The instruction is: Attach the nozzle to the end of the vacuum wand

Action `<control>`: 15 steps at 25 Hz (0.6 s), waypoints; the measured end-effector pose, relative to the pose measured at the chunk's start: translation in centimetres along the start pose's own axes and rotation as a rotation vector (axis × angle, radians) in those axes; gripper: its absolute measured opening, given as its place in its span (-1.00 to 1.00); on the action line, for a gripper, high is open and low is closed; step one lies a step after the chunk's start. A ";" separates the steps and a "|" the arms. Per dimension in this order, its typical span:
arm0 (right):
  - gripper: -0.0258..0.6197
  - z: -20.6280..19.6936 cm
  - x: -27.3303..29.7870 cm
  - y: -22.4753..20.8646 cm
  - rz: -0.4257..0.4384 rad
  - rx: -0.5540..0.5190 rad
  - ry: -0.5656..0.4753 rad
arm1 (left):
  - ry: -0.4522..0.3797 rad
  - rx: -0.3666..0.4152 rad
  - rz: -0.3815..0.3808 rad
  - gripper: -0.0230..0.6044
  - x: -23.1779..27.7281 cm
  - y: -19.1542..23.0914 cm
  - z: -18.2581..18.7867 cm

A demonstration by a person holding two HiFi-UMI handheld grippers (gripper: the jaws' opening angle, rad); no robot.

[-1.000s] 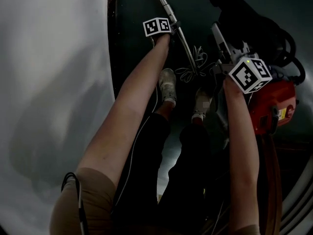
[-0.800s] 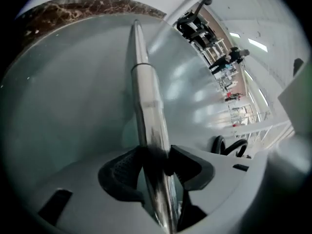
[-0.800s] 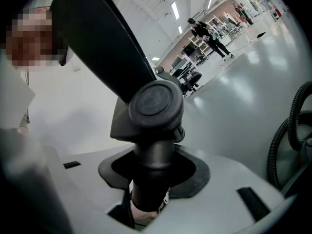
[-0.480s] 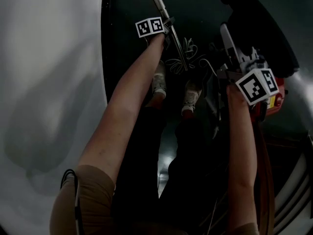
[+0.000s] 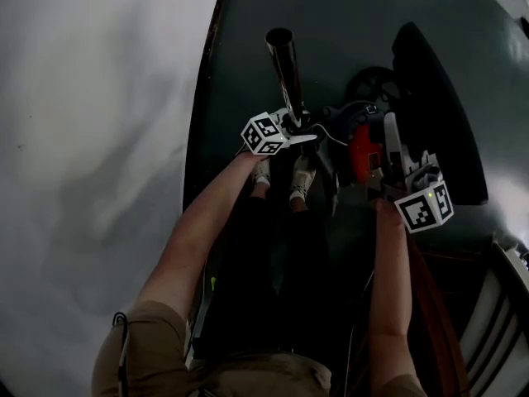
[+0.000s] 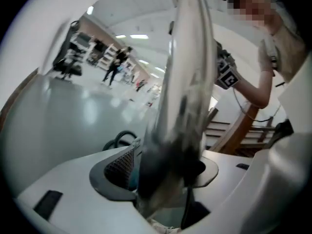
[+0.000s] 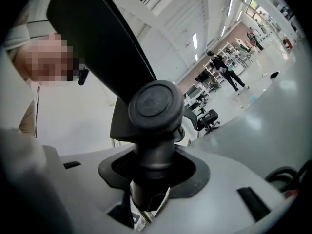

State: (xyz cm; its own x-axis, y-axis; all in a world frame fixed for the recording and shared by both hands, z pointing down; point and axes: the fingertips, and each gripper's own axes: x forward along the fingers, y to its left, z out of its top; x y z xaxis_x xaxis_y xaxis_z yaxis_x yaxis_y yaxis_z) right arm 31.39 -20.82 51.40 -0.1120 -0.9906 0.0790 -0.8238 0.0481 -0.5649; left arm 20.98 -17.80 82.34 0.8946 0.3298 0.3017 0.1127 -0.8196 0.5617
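In the head view the metal vacuum wand [image 5: 285,77] stands up from my left gripper [image 5: 291,131], its open end toward the camera. Seen from the left gripper view, the blurred wand [image 6: 183,82] fills the gap in my left gripper [image 6: 165,179]; its jaws have just been opening with the wand between them. The black floor nozzle [image 5: 430,98] is held up at the right by my right gripper [image 5: 395,151]. Up close, the right gripper [image 7: 151,179] is shut on the nozzle's round neck [image 7: 156,106], below the swivel joint. Wand end and nozzle are apart.
The red vacuum body [image 5: 361,151] sits on the dark floor between the two grippers, with a black hose loop [image 5: 372,81] behind it. My shoes [image 5: 302,176] are just below the left gripper. A white wall [image 5: 99,139] runs along the left; wooden stairs [image 5: 496,304] are at lower right.
Both hands have risen. The wand has swung up from lying along the floor so that its open end faces the camera. The nozzle has come up with the right gripper.
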 end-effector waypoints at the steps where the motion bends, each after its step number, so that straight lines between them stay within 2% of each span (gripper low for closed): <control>1: -0.41 -2.1 2.3 -1.3 0.035 0.028 0.013 | 0.009 0.043 -0.006 -0.10 -0.2 1.5 0.1; 2: -0.41 -4.2 4.8 -2.8 0.073 0.057 0.027 | 0.041 0.080 0.002 -0.22 -0.2 3.3 -0.2; 3: -0.41 -5.4 6.6 -4.1 0.103 0.072 0.031 | 0.093 0.119 0.010 -0.26 0.2 4.6 -0.8; 4: -0.41 -5.5 7.3 -4.7 0.122 0.068 0.021 | 0.154 0.160 0.016 -0.38 0.9 5.2 -1.4; 6: -0.41 -2.9 4.8 -3.8 0.134 0.048 -0.014 | 0.263 0.233 0.043 -0.38 2.7 4.6 -2.6; 7: -0.41 -1.6 2.9 -2.8 0.129 0.050 -0.026 | 0.292 0.257 0.072 -0.38 3.3 3.5 -3.3; 11: -0.41 1.1 -0.7 1.4 0.113 0.025 -0.056 | 0.287 0.260 0.204 -0.40 3.8 0.8 -5.3; 15: -0.41 3.3 -8.7 6.1 0.113 -0.030 -0.057 | 0.312 0.321 0.268 -0.40 6.1 -5.6 -7.0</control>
State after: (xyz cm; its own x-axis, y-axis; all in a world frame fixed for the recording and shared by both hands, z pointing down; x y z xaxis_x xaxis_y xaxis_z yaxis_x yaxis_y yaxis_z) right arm 29.15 -12.30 44.58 -0.1743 -0.9842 -0.0312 -0.8238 0.1631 -0.5428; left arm 22.80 -7.97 86.42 0.7444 0.1728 0.6450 0.0684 -0.9806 0.1837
